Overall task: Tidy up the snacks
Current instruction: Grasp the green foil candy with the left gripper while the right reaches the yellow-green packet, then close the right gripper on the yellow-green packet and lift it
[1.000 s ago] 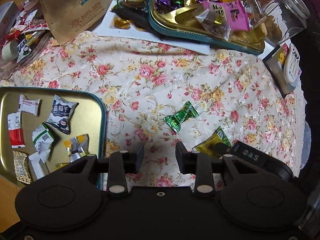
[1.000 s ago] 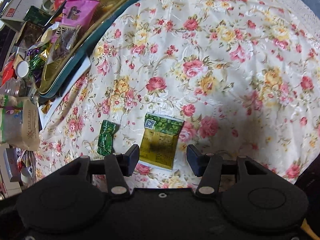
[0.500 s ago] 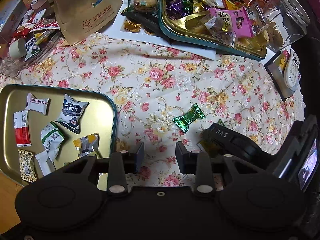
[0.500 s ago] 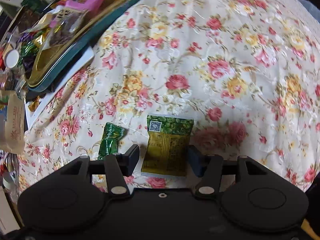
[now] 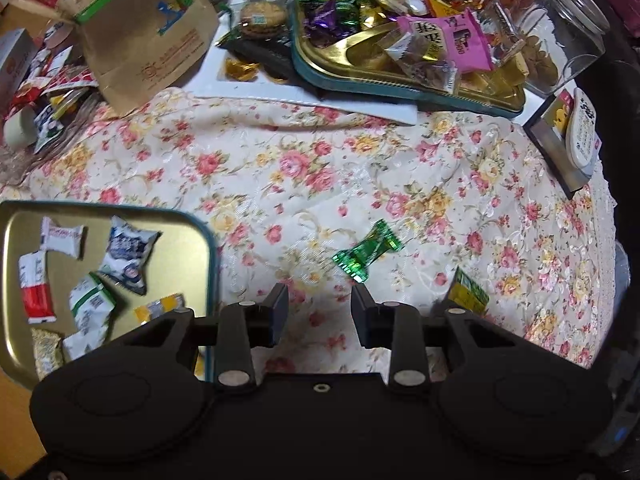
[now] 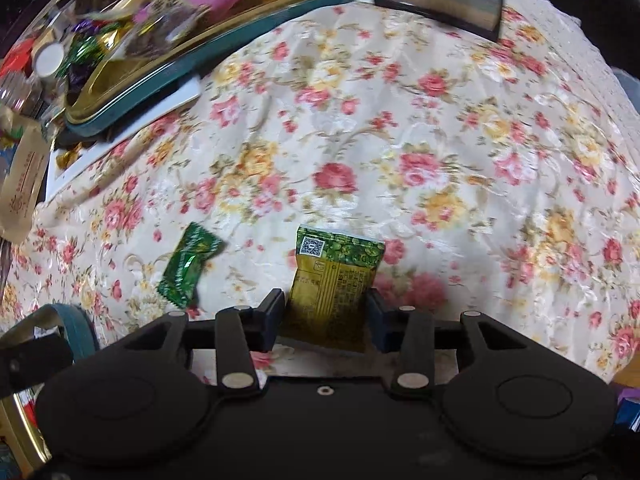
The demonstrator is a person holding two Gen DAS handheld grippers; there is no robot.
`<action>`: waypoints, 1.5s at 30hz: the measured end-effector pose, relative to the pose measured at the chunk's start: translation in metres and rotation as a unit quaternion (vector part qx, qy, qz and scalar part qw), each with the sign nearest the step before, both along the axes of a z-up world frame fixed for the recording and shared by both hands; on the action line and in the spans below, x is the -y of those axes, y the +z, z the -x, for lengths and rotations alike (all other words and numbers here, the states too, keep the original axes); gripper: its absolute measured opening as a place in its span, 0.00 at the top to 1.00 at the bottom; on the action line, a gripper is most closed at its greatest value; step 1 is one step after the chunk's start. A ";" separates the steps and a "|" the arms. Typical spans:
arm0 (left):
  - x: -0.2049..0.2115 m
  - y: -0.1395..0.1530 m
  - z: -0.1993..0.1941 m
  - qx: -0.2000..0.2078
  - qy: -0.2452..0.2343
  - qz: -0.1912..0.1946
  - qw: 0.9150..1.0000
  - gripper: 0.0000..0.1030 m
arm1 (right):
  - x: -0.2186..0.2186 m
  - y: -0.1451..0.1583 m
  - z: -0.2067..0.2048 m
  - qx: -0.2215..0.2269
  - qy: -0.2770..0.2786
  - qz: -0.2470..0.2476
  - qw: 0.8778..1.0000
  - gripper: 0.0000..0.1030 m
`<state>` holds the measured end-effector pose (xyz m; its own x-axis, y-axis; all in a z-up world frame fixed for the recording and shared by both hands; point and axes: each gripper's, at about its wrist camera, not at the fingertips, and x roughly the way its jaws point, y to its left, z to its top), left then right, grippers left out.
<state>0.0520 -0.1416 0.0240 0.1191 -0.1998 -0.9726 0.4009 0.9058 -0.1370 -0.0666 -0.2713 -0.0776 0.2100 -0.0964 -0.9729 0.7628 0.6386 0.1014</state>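
A green-and-gold snack packet point(image 6: 336, 276) lies on the floral cloth between the fingers of my right gripper point(image 6: 326, 312). The jaws are closing and both pads touch the packet's side edges. A green twisted candy point(image 6: 188, 266) lies to its left. In the left wrist view the same candy point(image 5: 366, 250) sits just beyond my left gripper point(image 5: 319, 308), which hangs open over bare cloth with nothing between its fingers. A corner of the packet point(image 5: 468, 294) shows to the right. The small gold tray point(image 5: 212, 264) on the left holds several wrapped snacks.
A large teal-rimmed tray point(image 5: 400, 88) heaped with sweets stands at the back, next to a brown paper bag point(image 5: 152, 40) and a glass jar point(image 5: 560, 28). A box with a white tub point(image 5: 560, 144) lies at the cloth's right edge. Loose wrappers crowd the far left.
My right gripper came down over the packet and its jaws narrowed onto the packet's edges. It has left the left wrist view. My left gripper kept its place and stayed open.
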 end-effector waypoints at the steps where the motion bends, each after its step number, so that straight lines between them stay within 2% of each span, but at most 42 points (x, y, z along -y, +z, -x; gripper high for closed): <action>1: 0.004 -0.002 -0.001 0.001 -0.004 0.005 1.000 0.59 | 0.004 0.002 0.004 0.001 -0.007 -0.002 1.000 0.57; 6: 0.023 -0.016 -0.006 0.012 -0.027 0.037 0.999 0.59 | 0.024 0.019 0.023 0.023 -0.030 -0.019 0.999 0.57; 10: 0.036 -0.034 -0.011 0.028 -0.031 0.024 0.999 0.59 | 0.033 0.035 0.034 0.045 -0.039 -0.033 0.998 0.59; 13: 0.040 -0.046 -0.014 0.028 -0.033 0.015 0.999 0.59 | 0.038 0.043 0.041 0.058 -0.041 -0.048 0.996 0.77; 17: 0.045 -0.053 -0.013 0.021 -0.053 0.017 0.998 0.59 | 0.048 0.046 0.053 0.057 -0.061 -0.058 0.995 0.76; 23: 0.060 -0.059 -0.005 0.039 -0.106 -0.009 0.994 0.58 | 0.062 0.048 0.068 0.064 -0.101 -0.080 0.989 0.70; 27: 0.069 -0.069 0.001 0.044 -0.129 -0.035 0.990 0.58 | 0.062 0.050 0.067 0.066 -0.096 -0.080 0.990 0.70; 30: 0.074 -0.076 0.004 0.047 -0.133 -0.053 0.989 0.58 | 0.059 0.049 0.066 0.063 -0.089 -0.080 0.991 0.70; 34: 0.075 -0.081 0.002 0.034 -0.125 -0.055 0.990 0.58 | 0.055 0.046 0.066 0.056 -0.082 -0.078 0.992 0.69; 41: 0.081 -0.081 0.008 0.051 -0.132 -0.060 0.988 0.59 | 0.051 0.044 0.064 0.052 -0.072 -0.069 0.994 0.69; 43: 0.082 -0.080 0.010 0.052 -0.135 -0.060 0.988 0.62 | 0.050 0.044 0.064 0.051 -0.069 -0.066 0.994 0.69; 45: 0.083 -0.080 0.009 0.044 -0.135 -0.053 0.988 0.69 | 0.050 0.043 0.063 0.050 -0.069 -0.066 0.994 0.69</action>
